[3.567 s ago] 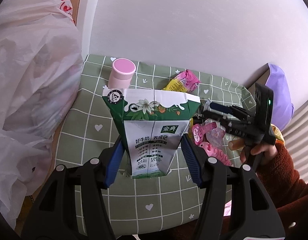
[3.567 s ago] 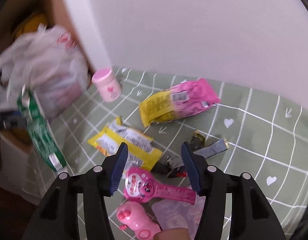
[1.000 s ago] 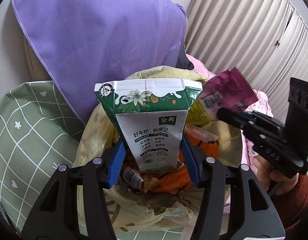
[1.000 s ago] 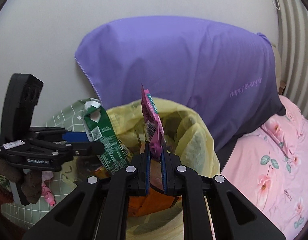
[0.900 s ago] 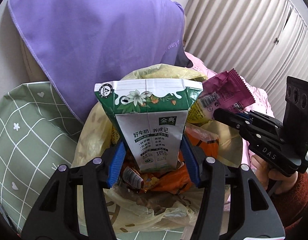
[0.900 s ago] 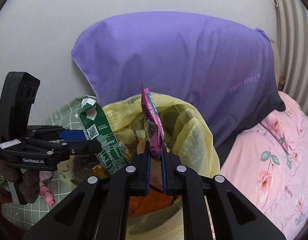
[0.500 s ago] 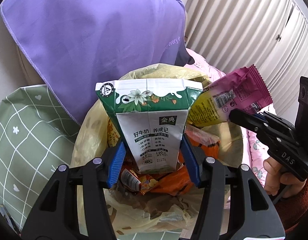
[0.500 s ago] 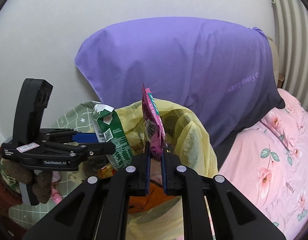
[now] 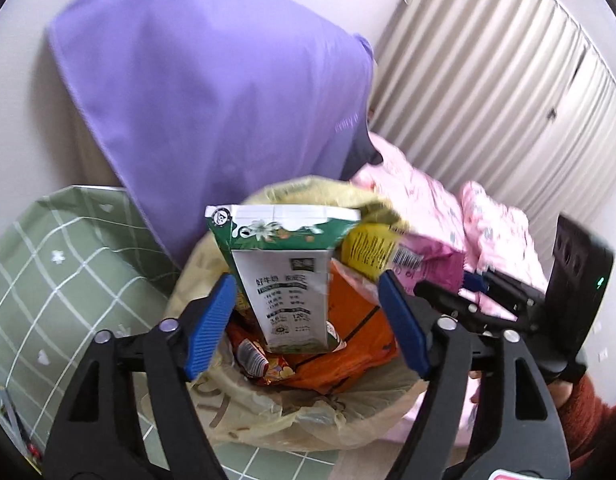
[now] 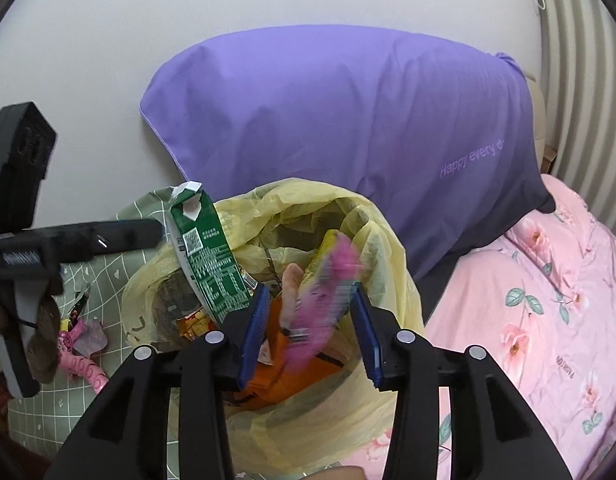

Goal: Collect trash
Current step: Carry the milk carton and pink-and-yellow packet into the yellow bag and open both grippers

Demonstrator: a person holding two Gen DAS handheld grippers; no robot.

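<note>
A yellow trash bag (image 9: 292, 412) (image 10: 372, 248) holds orange and other wrappers. My left gripper (image 9: 304, 320) is open above it. A green and white milk carton (image 9: 288, 272) (image 10: 204, 248) sits loose between its blue pads, dropping into the bag. My right gripper (image 10: 308, 336) is open over the bag. A pink and yellow snack wrapper (image 10: 324, 304) (image 9: 404, 256) is blurred, falling between its fingers. The right gripper also shows in the left wrist view (image 9: 480, 292).
A large purple pillow (image 10: 348, 128) leans on the wall behind the bag. A pink floral quilt (image 10: 548, 320) lies to the right. A green checked tablecloth (image 9: 48, 272) is to the left, with pink toys (image 10: 80, 356) on it.
Both grippers have opened. The milk carton and the pink wrapper have come free and are dropping into the yellow bag.
</note>
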